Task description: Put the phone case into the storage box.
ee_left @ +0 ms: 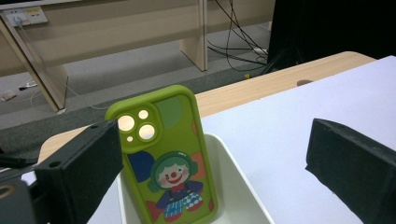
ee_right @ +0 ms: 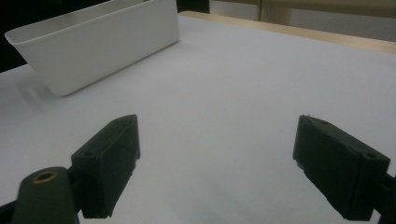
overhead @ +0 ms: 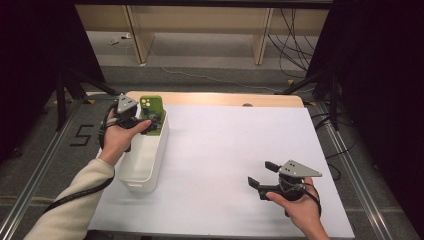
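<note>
The surface, white with a strip of light wood along its far edge, lies beneath both hand-held grippers. A white plastic bin, long and narrow, stands on it near the left edge; in the right gripper view the same bin sits well ahead and to the left of the jaws, with bare white surface between.

The left hand-held gripper hovers over the far end of the bin, held by the person's left hand. Its jaws stand wide apart and grip nothing. In the left gripper view a green phone case, printed with a cartoon clown and pierced by camera cut-outs, stands upright in the bin's far end, leaning back a little. It rises between the two jaws, much closer to the left jaw, which overlaps its left edge in that view; whether they touch cannot be told. From the high view the case stands just beyond this hand-held gripper.

The right hand-held gripper rests low over the near right part of the surface, well apart from bin and case, jaws open and empty.

Beyond the surface are a grey floor, wooden furniture legs and loose black cables.
</note>
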The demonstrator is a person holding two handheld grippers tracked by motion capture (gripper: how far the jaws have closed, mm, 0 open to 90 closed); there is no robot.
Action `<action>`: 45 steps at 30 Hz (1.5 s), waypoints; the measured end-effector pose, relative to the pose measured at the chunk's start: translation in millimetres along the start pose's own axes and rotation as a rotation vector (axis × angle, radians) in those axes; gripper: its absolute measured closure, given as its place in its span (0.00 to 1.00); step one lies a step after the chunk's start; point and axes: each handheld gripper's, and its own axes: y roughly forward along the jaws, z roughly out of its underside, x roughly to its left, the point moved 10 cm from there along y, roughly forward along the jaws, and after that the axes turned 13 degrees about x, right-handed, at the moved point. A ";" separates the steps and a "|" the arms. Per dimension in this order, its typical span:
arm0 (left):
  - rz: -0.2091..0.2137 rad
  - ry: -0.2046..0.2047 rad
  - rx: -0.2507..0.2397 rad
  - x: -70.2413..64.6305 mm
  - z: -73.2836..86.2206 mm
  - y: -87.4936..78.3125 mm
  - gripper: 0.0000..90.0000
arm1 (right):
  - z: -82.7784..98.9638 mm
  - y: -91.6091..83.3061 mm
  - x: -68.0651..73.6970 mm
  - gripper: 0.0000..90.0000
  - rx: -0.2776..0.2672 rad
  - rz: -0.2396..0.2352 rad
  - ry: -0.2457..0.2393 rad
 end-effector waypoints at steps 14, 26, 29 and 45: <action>0.028 0.012 -0.011 -14.3 7.3 -11.1 0.05 | -0.6 -0.2 0.3 0.18 -0.002 0.001 -0.003; 0.051 0.029 -0.013 -24.9 15.4 -18.6 0.06 | -0.6 -0.1 0.4 0.18 -0.002 0.001 -0.004; 0.054 0.032 -0.011 -27.0 17.9 -20.3 0.06 | -0.8 -0.1 0.4 0.18 -0.003 0.001 -0.005; 0.079 0.050 -0.016 -38.7 24.2 -27.9 0.06 | -1.1 -0.4 0.5 0.18 -0.005 0.001 -0.005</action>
